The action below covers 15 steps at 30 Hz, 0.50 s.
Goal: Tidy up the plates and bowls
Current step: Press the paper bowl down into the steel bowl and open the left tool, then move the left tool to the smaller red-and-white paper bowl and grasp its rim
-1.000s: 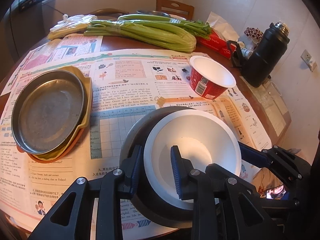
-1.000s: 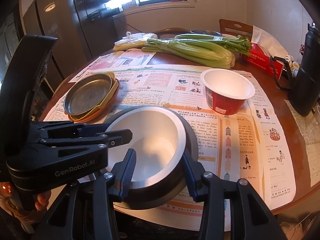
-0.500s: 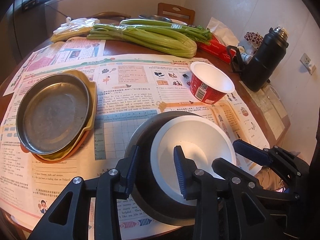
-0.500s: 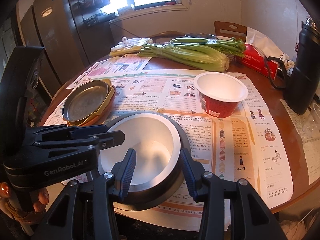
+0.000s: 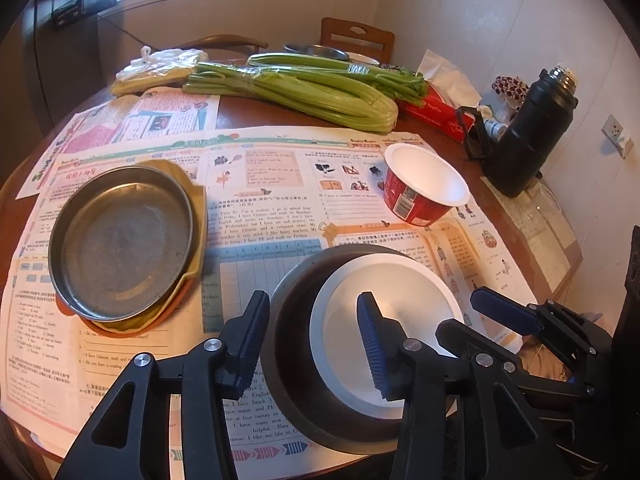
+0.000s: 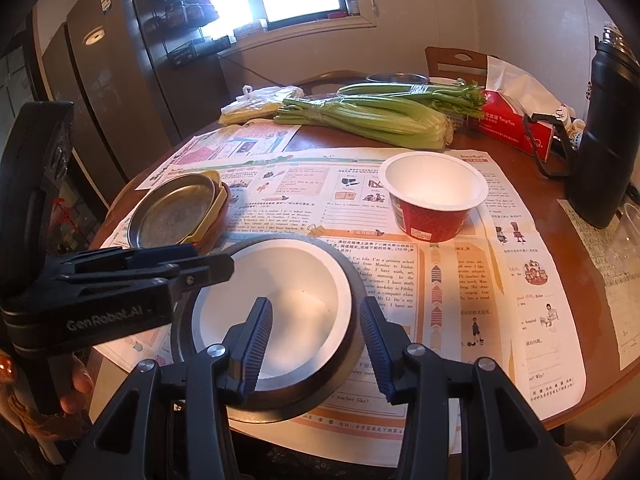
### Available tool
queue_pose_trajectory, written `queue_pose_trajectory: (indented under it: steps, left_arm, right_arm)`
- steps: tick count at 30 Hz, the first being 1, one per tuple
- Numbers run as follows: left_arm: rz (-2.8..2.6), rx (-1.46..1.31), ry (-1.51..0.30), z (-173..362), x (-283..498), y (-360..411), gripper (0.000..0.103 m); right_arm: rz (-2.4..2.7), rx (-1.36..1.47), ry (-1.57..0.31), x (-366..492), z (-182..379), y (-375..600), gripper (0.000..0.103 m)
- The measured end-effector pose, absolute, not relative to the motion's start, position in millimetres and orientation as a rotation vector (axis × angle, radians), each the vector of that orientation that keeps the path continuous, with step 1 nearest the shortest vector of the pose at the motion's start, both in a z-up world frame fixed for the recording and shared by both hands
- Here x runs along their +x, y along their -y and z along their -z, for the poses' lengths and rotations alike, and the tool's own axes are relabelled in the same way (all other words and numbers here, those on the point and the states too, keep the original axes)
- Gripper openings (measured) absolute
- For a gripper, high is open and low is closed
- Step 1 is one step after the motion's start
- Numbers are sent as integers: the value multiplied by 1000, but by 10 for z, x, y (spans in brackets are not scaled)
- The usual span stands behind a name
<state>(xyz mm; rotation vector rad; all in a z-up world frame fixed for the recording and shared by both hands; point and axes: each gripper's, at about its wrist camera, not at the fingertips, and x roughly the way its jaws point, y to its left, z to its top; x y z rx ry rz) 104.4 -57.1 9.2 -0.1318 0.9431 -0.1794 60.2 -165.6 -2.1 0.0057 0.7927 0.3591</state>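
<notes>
While nested, bowls (image 6: 288,276) in right claw (image 6: 315,308)

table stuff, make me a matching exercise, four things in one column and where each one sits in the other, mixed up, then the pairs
Things
1. white bowl
2. metal plate
3. celery
4. black flask

Places
A. far side of the table, beside the red tissue box
B. on top of the yellow and orange plates
C. nested inside the dark metal bowl
D. right edge of the table, near the wall

Pairs: 1-C, 2-B, 3-A, 4-D
</notes>
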Motion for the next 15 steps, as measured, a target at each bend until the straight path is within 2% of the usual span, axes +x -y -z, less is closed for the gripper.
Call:
queue_pose_trajectory:
  steps: [7, 15]
  left_arm:
    - [167, -124, -918, -135, 1042, 556, 53]
    - [159, -116, -915, -170, 1135, 549, 54]
  right_arm:
    - [-338, 3, -777, 614, 1, 1718, 46]
    - [-311, 12, -761, 688, -26, 1818, 46]
